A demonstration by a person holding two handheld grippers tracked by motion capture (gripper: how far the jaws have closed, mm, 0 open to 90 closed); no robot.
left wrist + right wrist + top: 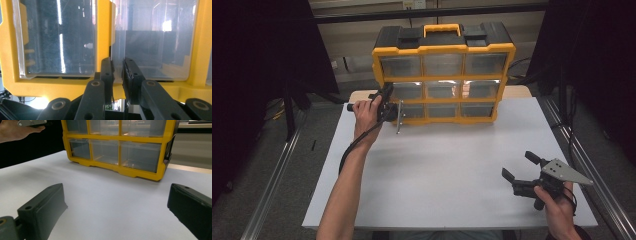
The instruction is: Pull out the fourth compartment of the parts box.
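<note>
Yellow plastic framed the organizer (443, 75), which was stood upright at the upper centre of the high view, at the far edge of the white table (447, 170). Its clear drawers were arranged in three rows of three. The left gripper (391, 106) was held against the left end of the organizer's middle row, left of centre in that view. In the left gripper view, the left gripper (119, 67) was seen with its jaws drawn almost together, pinched on the lower left corner of a clear drawer (152, 40) at the yellow divider (103, 30); a thin lip of the drawer was gripped between the pads. The right gripper (522, 167) was held low at the lower right of the high view, well apart from the organizer, above the bare table. In the right gripper view, its jaws were spread wide at the bottom corners, with nothing between them.
</note>
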